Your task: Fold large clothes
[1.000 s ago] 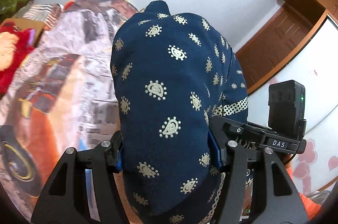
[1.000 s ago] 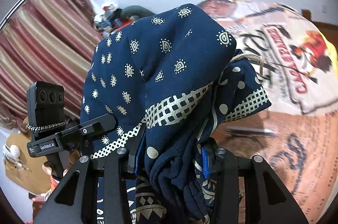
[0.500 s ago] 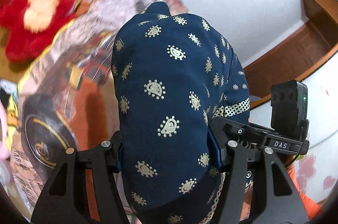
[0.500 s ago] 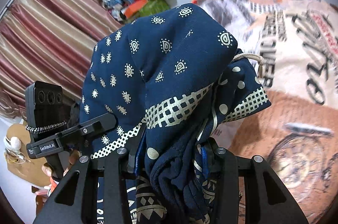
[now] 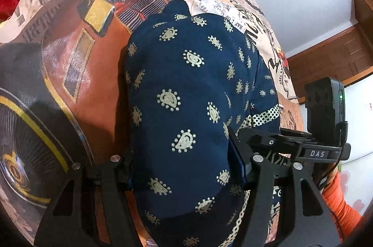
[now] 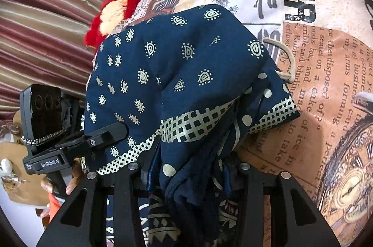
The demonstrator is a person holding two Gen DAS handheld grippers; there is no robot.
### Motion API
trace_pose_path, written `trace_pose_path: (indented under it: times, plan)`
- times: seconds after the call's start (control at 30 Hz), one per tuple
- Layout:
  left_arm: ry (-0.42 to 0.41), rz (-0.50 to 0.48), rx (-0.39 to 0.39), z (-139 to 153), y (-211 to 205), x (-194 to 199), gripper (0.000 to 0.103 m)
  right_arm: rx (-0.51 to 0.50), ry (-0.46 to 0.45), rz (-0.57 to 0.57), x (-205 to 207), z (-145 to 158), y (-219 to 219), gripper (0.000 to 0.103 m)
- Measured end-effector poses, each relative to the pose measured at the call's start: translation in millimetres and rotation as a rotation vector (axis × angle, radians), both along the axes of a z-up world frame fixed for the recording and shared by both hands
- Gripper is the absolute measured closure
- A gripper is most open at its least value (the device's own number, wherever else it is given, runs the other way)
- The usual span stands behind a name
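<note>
**A:** Printed bedspread (image 6: 326, 74) fills the frame's right side, the navy patterned garment (image 6: 186, 74) draped over both claws above it.

**B:** Grips?

**A:** Left gripper (image 5: 184, 167) clenched on a bulging fold at centre frame; right gripper (image 6: 186, 177) clamped on the bunched hem, lower centre. The cloth looks strung between them, neither nearer.

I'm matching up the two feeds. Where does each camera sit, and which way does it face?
Left wrist: behind the left tongs, facing down at the navy garment and printed bedspread; an orange sleeve shows.
Right wrist: behind the right tongs, same direction; fingers show.
Shared: garment, bedspread, red plush toy.
</note>
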State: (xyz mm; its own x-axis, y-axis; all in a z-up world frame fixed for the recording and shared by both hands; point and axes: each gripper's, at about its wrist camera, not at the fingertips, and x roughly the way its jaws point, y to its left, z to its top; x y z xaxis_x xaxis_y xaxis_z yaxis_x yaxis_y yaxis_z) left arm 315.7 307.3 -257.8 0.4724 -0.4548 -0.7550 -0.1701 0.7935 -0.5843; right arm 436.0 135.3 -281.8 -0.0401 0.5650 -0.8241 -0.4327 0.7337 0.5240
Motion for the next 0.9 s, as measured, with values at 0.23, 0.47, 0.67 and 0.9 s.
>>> trace_pose_path:
  times: [0.23, 0.47, 0.67, 0.9]
  plan:
    - [-0.02, 0.011, 0.175, 19, -15, -19, 0.037, -0.078, -0.044, 0.032, -10, 7, -14, 0.034]
    - [-0.045, 0.025, 0.338, 37, -33, -47, 0.037, -0.176, -0.174, 0.099, -38, 21, -23, 0.022]
    - [-0.066, 0.005, 0.385, 38, -51, -79, 0.035, -0.221, -0.217, 0.148, -54, 23, -39, 0.015]
    - [-0.055, 0.046, 0.379, 29, -62, -101, 0.033, -0.206, -0.213, 0.123, -62, 35, -66, 0.014]
